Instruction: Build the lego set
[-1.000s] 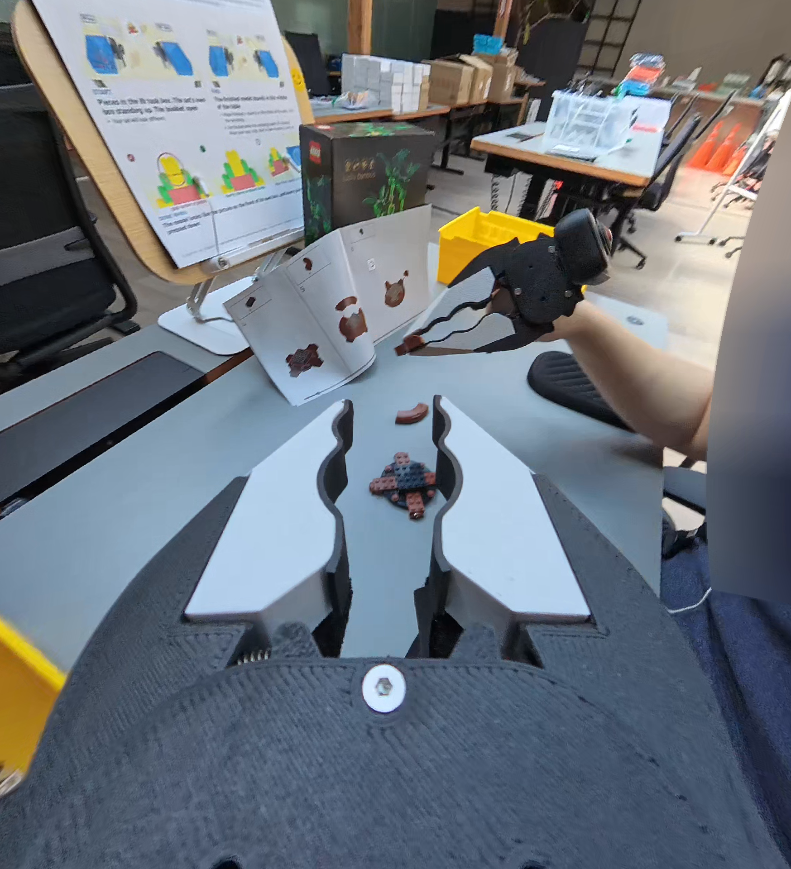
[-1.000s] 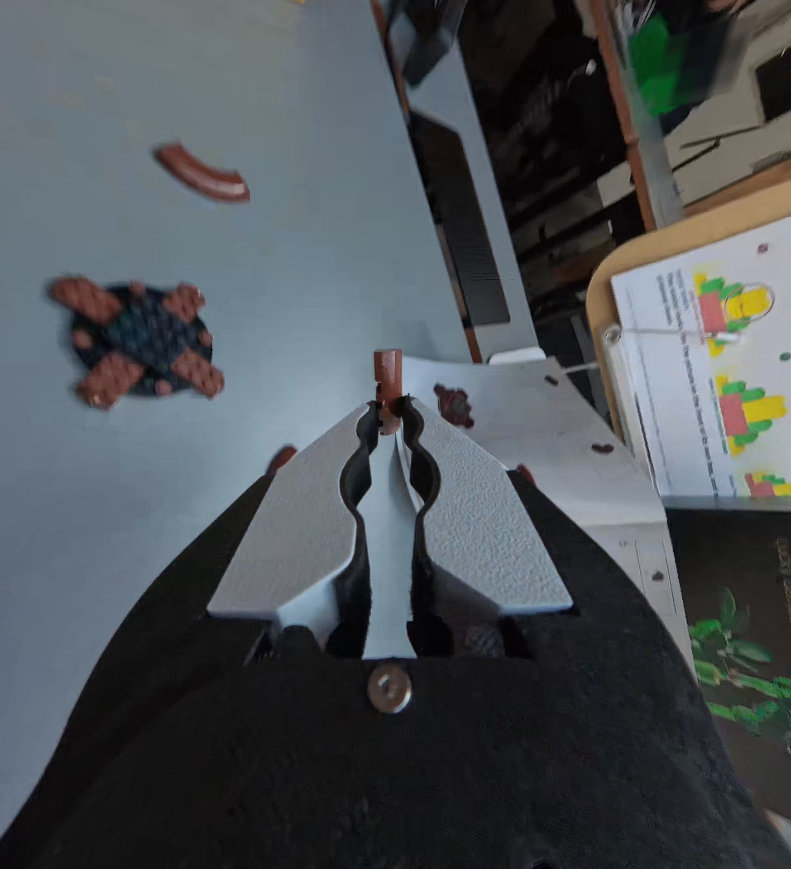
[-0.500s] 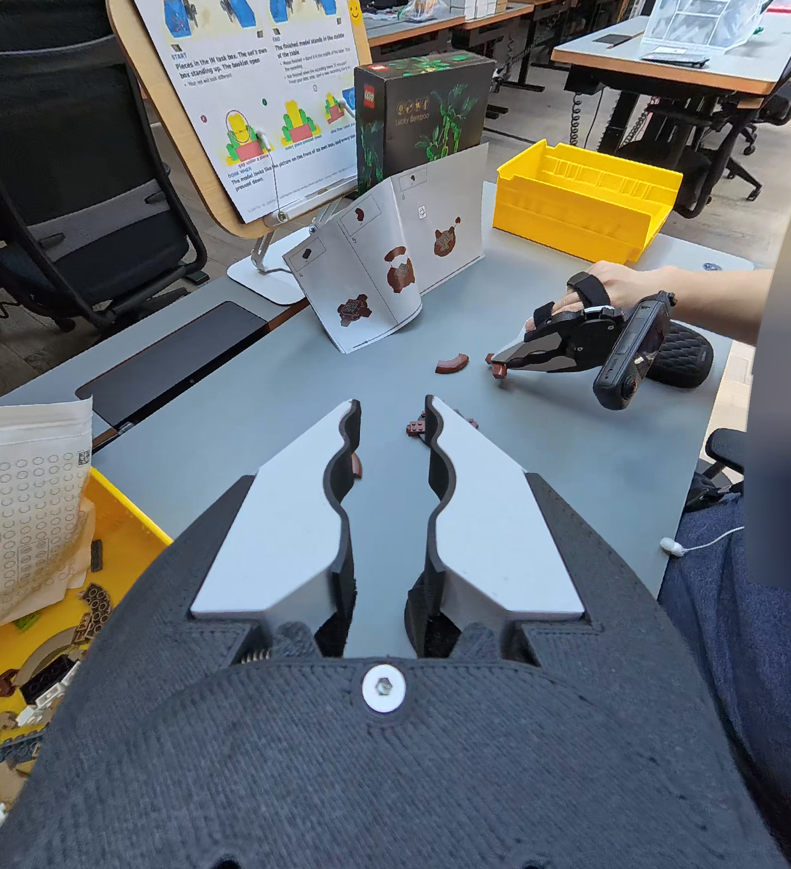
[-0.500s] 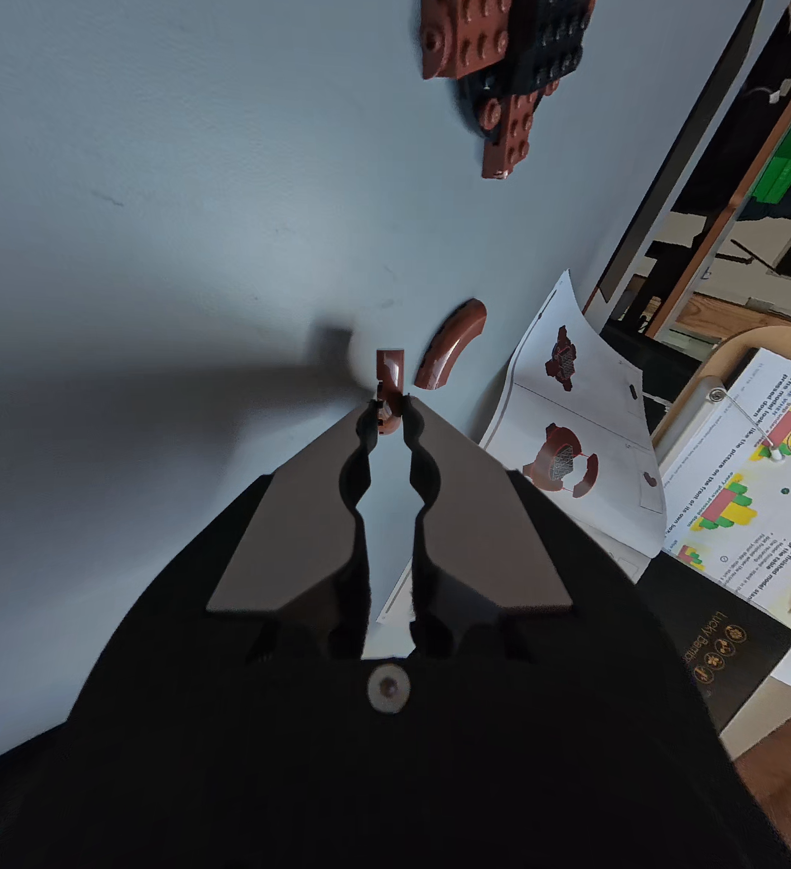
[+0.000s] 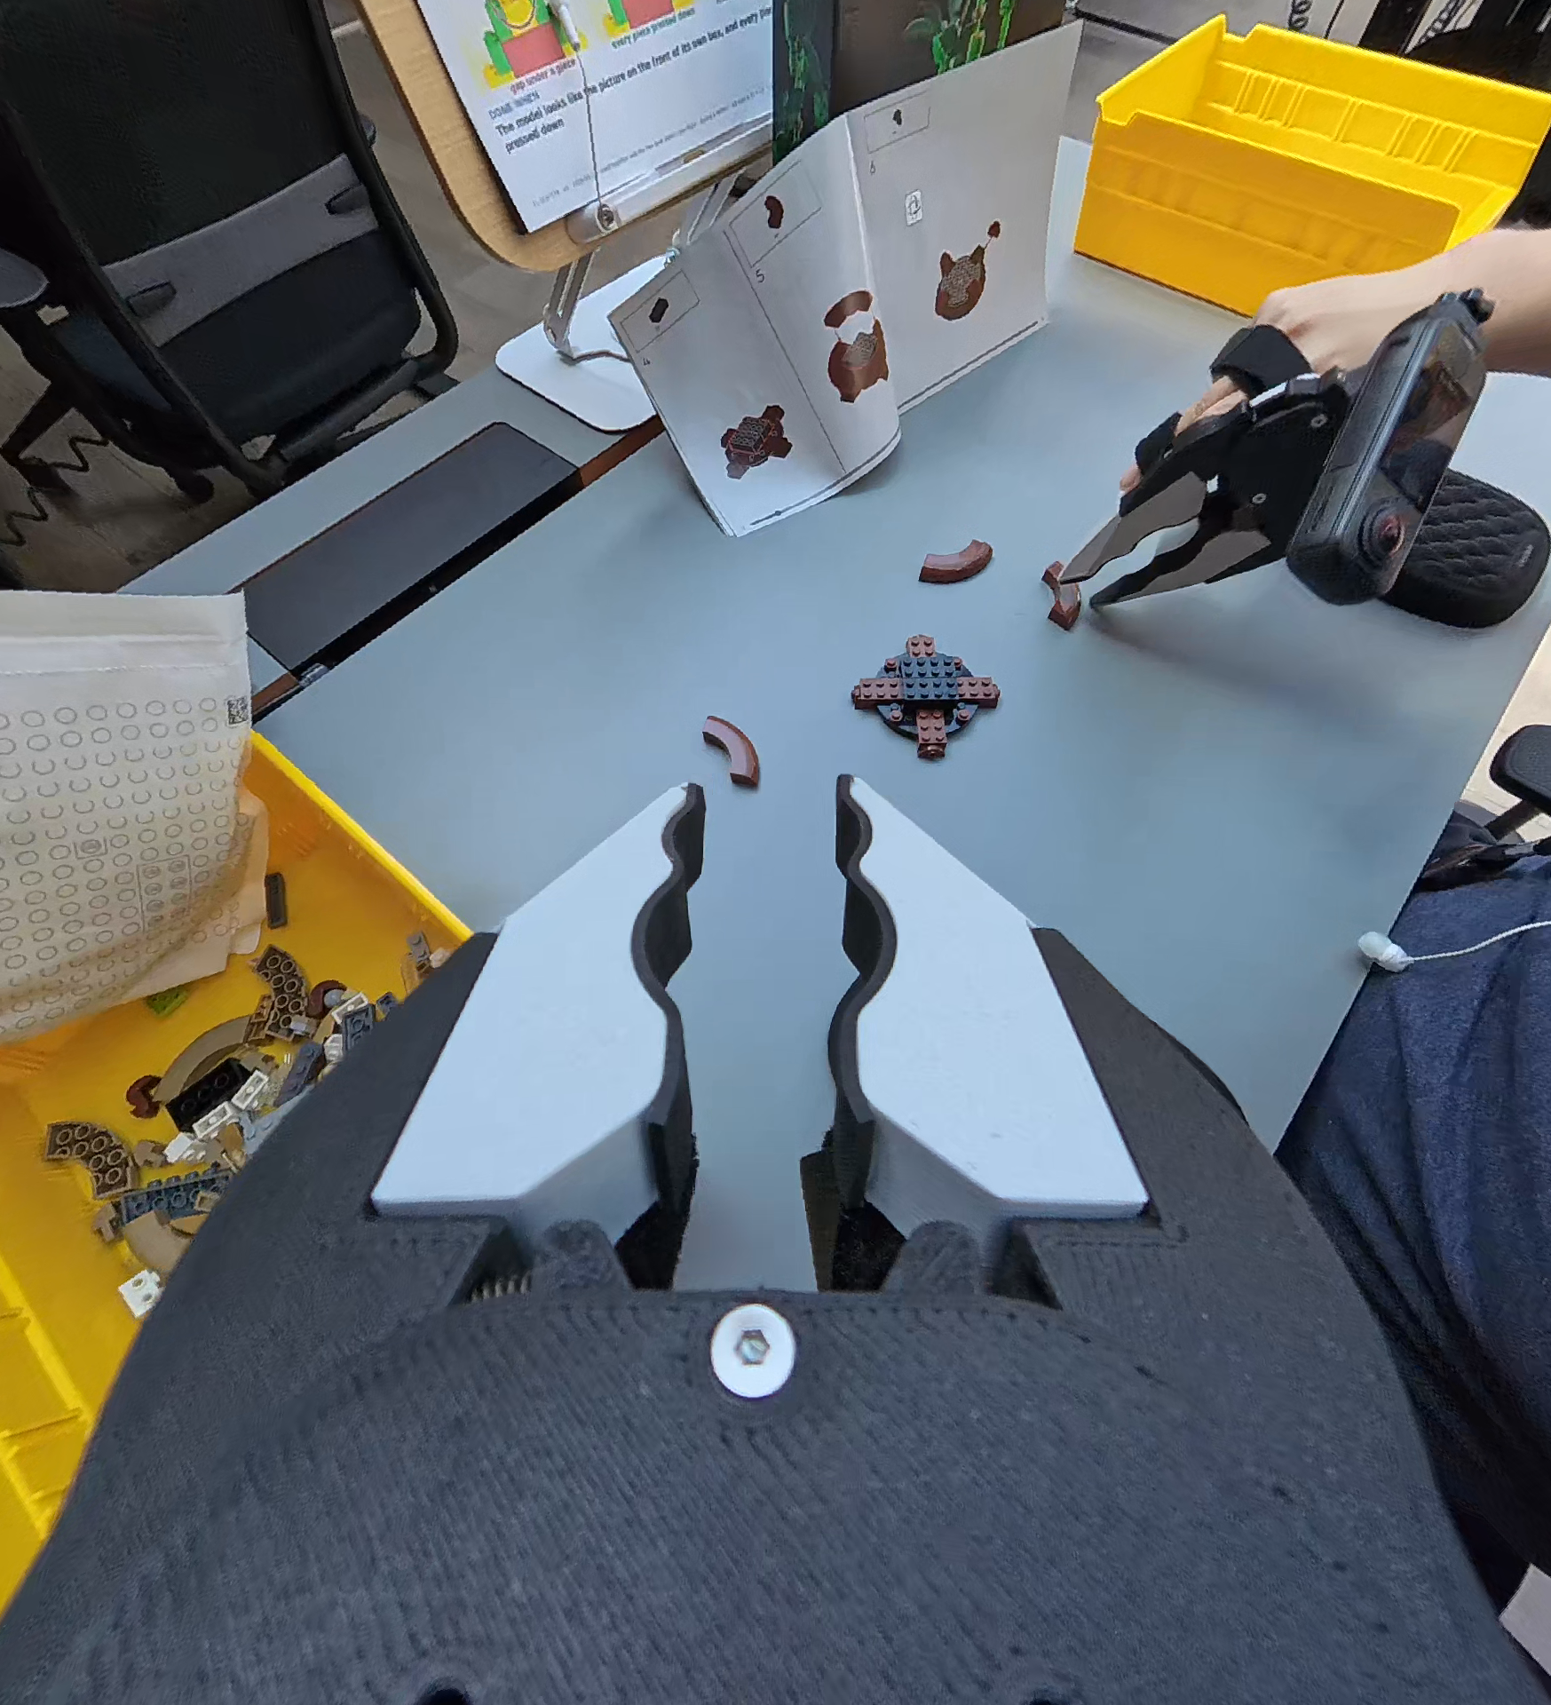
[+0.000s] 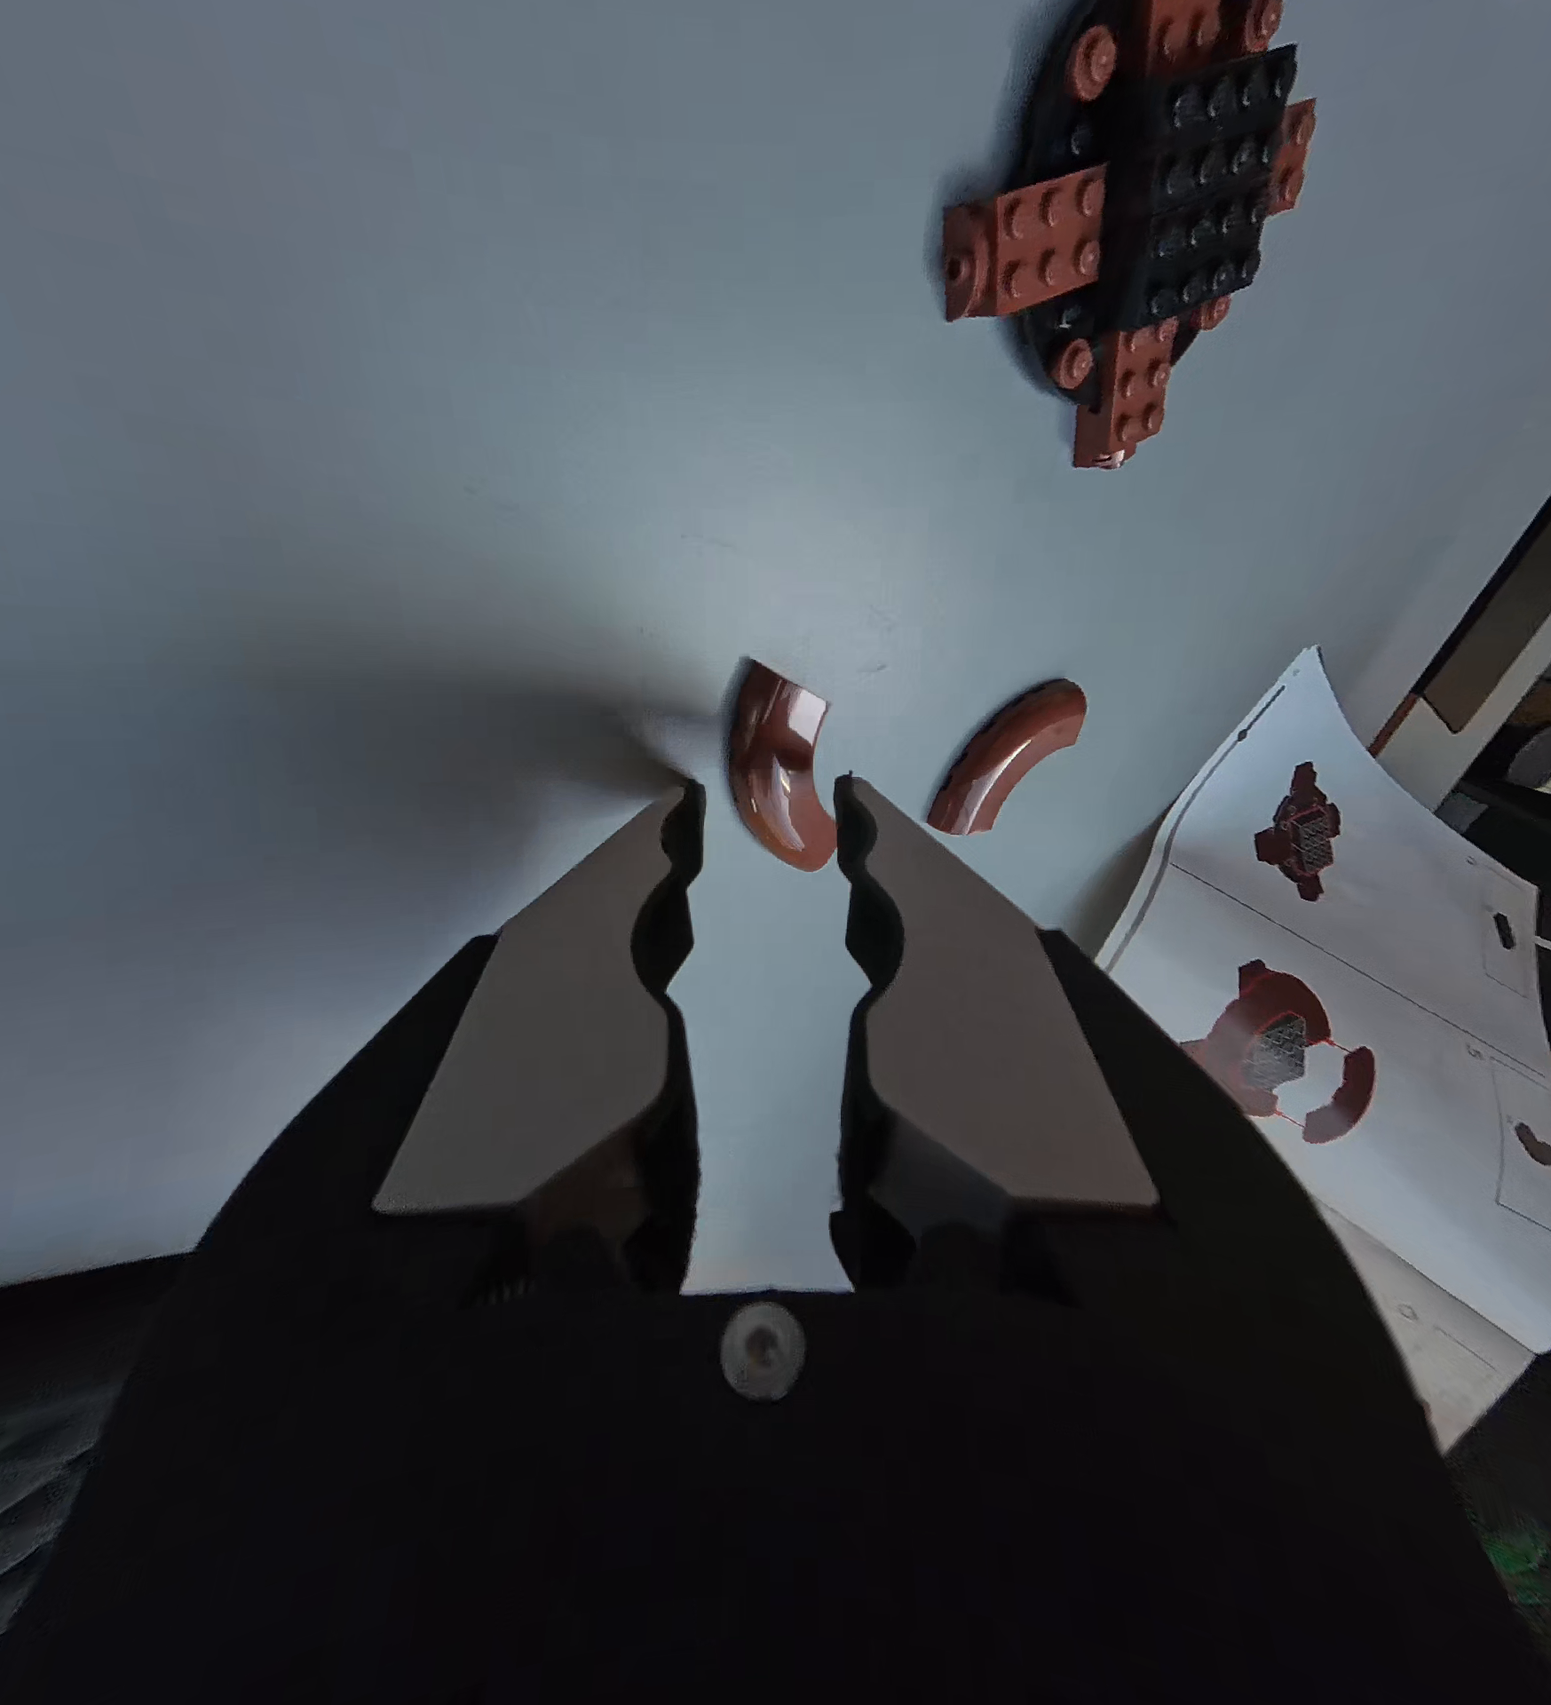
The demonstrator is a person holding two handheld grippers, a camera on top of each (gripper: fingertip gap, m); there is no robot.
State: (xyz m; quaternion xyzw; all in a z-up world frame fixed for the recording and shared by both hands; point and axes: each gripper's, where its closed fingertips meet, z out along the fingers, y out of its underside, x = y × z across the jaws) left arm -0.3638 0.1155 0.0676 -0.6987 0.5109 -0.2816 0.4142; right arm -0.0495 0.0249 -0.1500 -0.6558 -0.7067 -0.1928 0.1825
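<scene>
Right gripper [image 6: 769, 784] fingers parted, gripping nothing; a brown curved piece [image 6: 779, 766] lies on the desk [image 6: 384, 369] between their tips, lower end hidden. Left gripper [image 5: 769, 784] open, empty; cross-shaped lego base [image 5: 926, 687] beyond its tips.

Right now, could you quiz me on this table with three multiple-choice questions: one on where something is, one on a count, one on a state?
1. Where does the cross-shaped model lie?
A. In a yellow bin
B. On the grey table
C. On the booklet

2. How many loose curved brown pieces lie on the table?
A. One
B. Three
C. Five

3. The right hand-held gripper is
A. open
B. shut on a piece
C. shut, empty

Answers:
1 B, it sits on bare tabletop.
2 B, near the left hand-held gripper, near the booklet, at the right gripper.
3 A, its fingers stand apart around a piece resting on the table.
</scene>
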